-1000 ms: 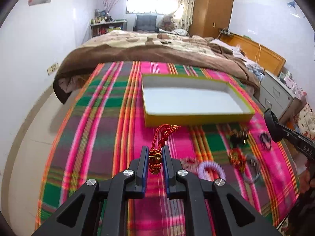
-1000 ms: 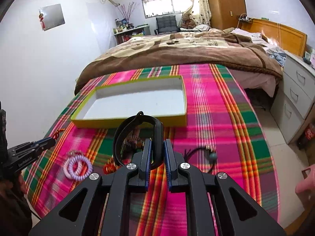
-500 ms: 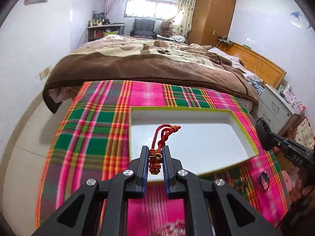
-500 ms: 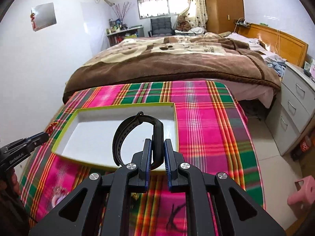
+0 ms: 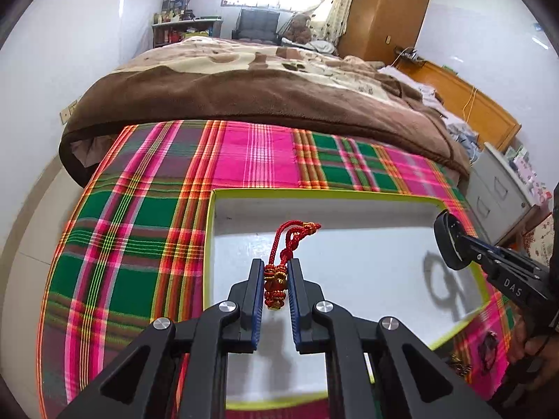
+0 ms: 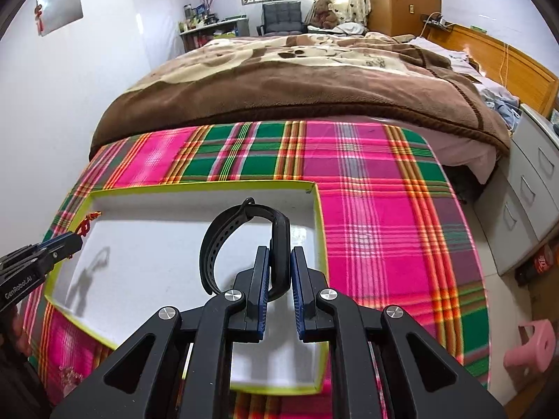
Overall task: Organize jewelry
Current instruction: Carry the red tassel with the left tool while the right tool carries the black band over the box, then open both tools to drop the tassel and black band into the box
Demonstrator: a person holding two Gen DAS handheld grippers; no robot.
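Note:
My left gripper [image 5: 275, 269] is shut on a red knotted cord charm [image 5: 286, 244] and holds it above the white tray with a yellow-green rim [image 5: 314, 193]. My right gripper [image 6: 280, 256] is shut on a black watch band [image 6: 241, 227] and holds it above the same tray [image 6: 202, 185]. The right gripper also shows at the right of the left wrist view [image 5: 454, 244], and the left gripper at the left of the right wrist view [image 6: 75, 241]. Both held items cast shadows on the tray floor.
The tray lies on a pink and green plaid cloth [image 5: 139, 216]. Loose jewelry [image 5: 489, 345] lies on the cloth by the tray's near right corner. A brown blanket [image 6: 297, 80] covers the bed behind. Grey drawers [image 6: 531, 188] and a pink stool [image 6: 531, 345] stand at the right.
Both grippers have moved forward from over the loose jewelry to over the tray, each still holding its item. The tray now fills the lower part of both views.

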